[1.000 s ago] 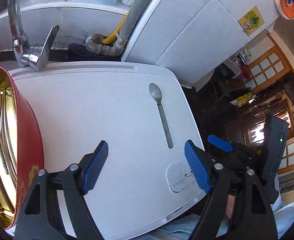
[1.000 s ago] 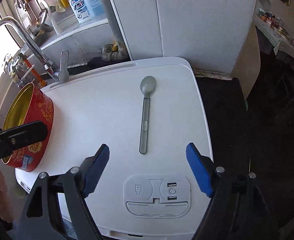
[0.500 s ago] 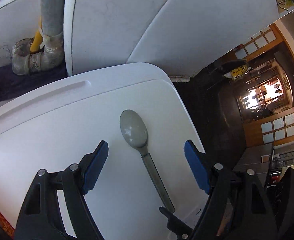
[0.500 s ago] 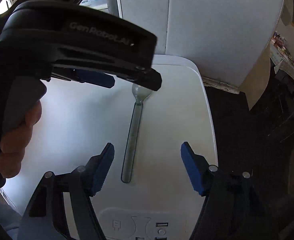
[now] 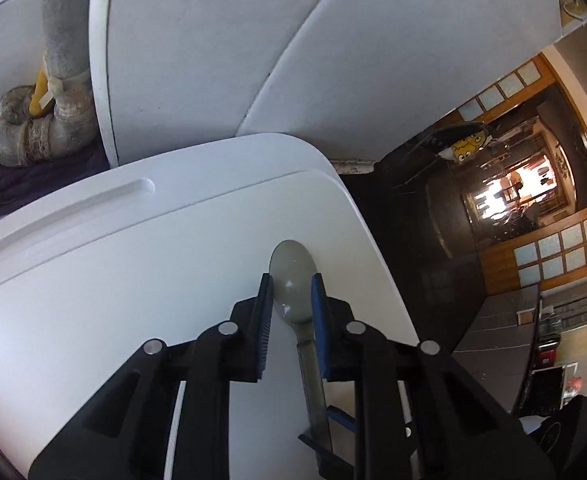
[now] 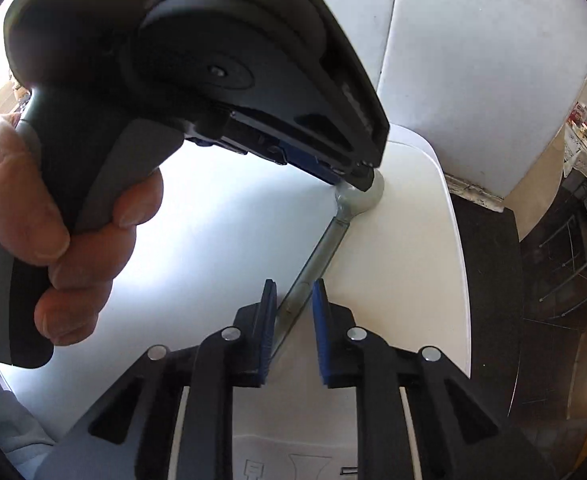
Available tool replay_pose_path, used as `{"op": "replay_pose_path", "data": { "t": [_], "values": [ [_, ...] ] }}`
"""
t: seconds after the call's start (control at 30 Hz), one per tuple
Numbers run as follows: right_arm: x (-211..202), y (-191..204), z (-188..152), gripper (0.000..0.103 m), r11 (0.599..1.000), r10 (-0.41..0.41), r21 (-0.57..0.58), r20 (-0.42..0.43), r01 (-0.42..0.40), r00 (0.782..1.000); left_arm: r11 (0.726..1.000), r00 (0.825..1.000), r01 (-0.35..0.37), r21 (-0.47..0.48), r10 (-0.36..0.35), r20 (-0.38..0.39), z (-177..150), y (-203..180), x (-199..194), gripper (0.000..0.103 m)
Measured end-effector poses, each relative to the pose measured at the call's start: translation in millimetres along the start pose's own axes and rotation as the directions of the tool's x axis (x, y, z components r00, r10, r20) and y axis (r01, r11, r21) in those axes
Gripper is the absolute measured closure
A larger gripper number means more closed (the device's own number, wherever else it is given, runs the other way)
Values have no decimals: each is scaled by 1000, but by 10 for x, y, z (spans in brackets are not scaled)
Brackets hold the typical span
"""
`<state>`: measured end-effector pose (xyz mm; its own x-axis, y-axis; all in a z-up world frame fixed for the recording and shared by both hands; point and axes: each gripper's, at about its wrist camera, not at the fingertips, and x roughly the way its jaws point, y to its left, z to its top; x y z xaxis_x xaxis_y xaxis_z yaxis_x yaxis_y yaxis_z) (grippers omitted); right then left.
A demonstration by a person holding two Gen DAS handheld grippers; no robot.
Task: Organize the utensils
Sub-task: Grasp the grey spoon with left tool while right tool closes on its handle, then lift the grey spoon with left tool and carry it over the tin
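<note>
A grey-green spoon (image 5: 293,272) lies on the white table top (image 5: 133,280), bowl toward the back. My left gripper (image 5: 291,284) straddles the bowl. Its jaws are closing and the blue pads (image 5: 265,304) touch the bowl's two sides. In the right wrist view the spoon's handle (image 6: 325,248) runs aslant between the pads of my right gripper (image 6: 293,286). Those jaws are closing too. The handle lies against the left pad (image 6: 268,312), with a gap to the right one. The left gripper (image 6: 353,178), held by a hand (image 6: 53,220), covers most of the bowl there.
White cabinet doors (image 5: 213,60) rise right behind the table. A grey pipe (image 5: 61,40) stands at the back left. The table's right edge (image 6: 459,264) drops to a dark floor. A moulded socket panel (image 6: 285,468) sits at the near edge.
Both grippers have gone from wide open to nearly shut around the spoon. The left one came in from beside the red tin and sank onto the bowl; the right one moved down over the handle.
</note>
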<state>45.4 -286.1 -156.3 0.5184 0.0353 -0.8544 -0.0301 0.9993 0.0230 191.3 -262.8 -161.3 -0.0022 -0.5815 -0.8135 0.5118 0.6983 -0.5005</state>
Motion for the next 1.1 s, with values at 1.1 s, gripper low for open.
{"op": "replay_pose_path", "data": {
  "t": [1.1],
  "values": [
    [-196,5,3,92,999,-38,21,44,37,998,997,997,-59,-46,57,-60,-212,110,-355,78]
  ]
}}
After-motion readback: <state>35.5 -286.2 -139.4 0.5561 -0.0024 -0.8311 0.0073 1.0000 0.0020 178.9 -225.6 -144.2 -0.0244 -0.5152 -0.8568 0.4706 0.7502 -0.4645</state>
